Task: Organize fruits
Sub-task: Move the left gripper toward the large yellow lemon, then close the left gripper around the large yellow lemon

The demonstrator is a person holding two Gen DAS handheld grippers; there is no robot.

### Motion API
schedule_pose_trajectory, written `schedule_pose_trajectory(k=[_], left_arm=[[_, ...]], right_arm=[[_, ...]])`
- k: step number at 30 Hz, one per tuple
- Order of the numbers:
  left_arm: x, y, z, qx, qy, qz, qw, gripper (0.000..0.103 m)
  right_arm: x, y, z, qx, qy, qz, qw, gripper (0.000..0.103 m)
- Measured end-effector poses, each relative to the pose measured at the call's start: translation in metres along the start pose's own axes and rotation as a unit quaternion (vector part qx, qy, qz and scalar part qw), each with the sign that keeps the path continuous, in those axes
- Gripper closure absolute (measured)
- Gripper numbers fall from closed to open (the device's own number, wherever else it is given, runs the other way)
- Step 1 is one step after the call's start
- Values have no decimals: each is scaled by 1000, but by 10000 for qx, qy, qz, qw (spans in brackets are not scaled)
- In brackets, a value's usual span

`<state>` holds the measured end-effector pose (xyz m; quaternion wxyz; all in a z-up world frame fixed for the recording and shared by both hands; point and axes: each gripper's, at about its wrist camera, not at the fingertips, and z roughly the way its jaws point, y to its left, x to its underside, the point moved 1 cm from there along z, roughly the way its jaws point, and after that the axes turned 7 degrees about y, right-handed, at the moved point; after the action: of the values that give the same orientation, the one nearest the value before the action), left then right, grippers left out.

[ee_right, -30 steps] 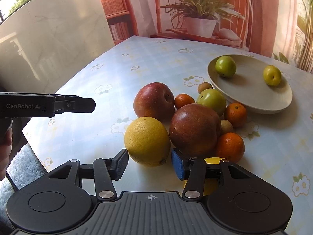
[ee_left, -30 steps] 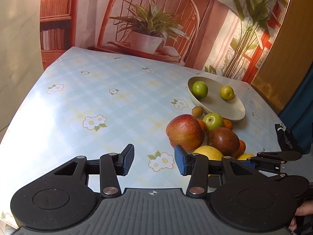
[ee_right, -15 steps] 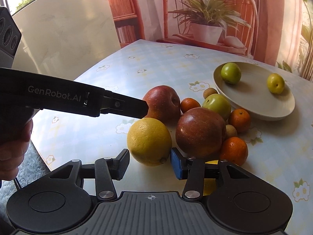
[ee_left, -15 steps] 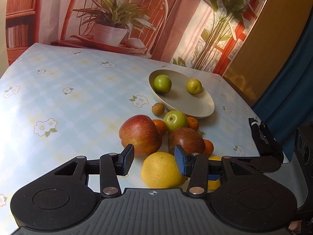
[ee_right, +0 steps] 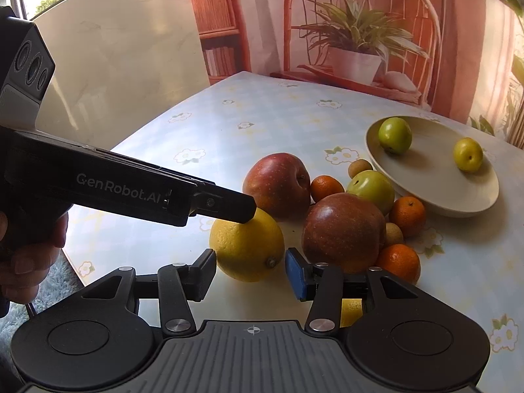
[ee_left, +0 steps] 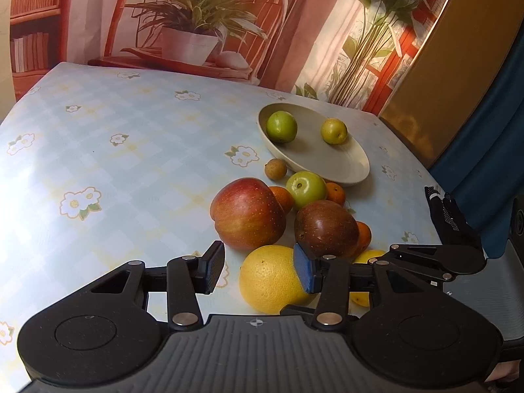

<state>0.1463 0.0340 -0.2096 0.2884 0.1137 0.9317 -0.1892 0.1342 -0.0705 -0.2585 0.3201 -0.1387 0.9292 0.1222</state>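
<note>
A big yellow citrus (ee_left: 268, 278) (ee_right: 247, 249) lies at the near end of a fruit pile. My left gripper (ee_left: 258, 271) hovers over it with jaws opening; the citrus shows low between the fingers, untouched. In the right wrist view the left gripper (ee_right: 244, 209) reaches in from the left over the citrus top. My right gripper (ee_right: 251, 273) is open just short of the citrus. Behind lie a red apple (ee_left: 247, 214) (ee_right: 278, 185), a dark apple (ee_right: 342, 232), a green apple (ee_right: 371, 186) and several mandarins. A beige plate (ee_left: 344, 177) (ee_right: 458, 206) holds two small green-yellow fruits.
A lemon (ee_right: 352, 311) lies partly hidden under the right gripper's finger. The table edge (ee_right: 98, 262) runs close on the left, with a rug below. A person's hand (ee_right: 29, 255) holds the left tool. A black glove (ee_left: 448, 213) lies at the table's right edge.
The left gripper swung right toward the fruit pile and came in over the yellow citrus. The right gripper kept its place.
</note>
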Motion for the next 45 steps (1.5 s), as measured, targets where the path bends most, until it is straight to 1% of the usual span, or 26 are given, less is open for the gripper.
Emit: schedule_pose_trajectory(k=[3, 8, 13, 14, 16, 18, 20, 22, 26, 28, 31, 38, 43, 45], left_arm=[[1, 8, -4, -87, -57, -105, 9999, 53], [2, 23, -10, -281, -102, -326, 9990, 53], [-1, 36, -12, -381, -107, -620, 9973, 56], [-1, 39, -15, -354, -174, -691, 9968, 57], [-3, 43, -23, -166, -337, -826, 9959, 57], [-5, 42, -30, 25, -444, -830, 9956, 57], [-7, 39, -30, 145, -437, -744, 9962, 57], [-6, 35, -23, 227, -310, -670, 9970, 57], [0, 33, -10, 105, -133, -540, 9984, 56], [1, 33, -8, 178, -144, -559, 9982, 57], [0, 37, -6, 189, -177, -619, 9977, 57], [-5, 49, 1, 261, -230, -912, 9952, 57], [-5, 57, 4, 405, -273, -1110, 9926, 57], [-5, 59, 5, 432, -285, -1168, 9918, 57]], right_arm=[[0, -1, 2, -34, 34, -11, 10000, 59], [-4, 4, 7, -131, -14, -196, 9997, 59], [-12, 10, 15, -267, -63, -421, 9987, 59], [-15, 13, 16, -237, -80, -502, 9984, 59], [-19, 17, 18, -178, -115, -662, 9976, 59], [-22, 21, 20, -153, -142, -774, 9968, 58], [-25, 24, 23, -146, -169, -869, 9960, 58], [-27, 27, 26, -122, -212, -958, 9951, 57], [-29, 29, 27, -100, -267, -1018, 9944, 57], [-27, 27, 27, -109, -276, -967, 9949, 57], [-25, 23, 28, -172, -262, -841, 9960, 57], [-20, 20, 36, -183, -192, -813, 9963, 56], [-21, 20, 39, -255, -304, -861, 9955, 55], [-20, 22, 41, -255, -276, -917, 9951, 56]])
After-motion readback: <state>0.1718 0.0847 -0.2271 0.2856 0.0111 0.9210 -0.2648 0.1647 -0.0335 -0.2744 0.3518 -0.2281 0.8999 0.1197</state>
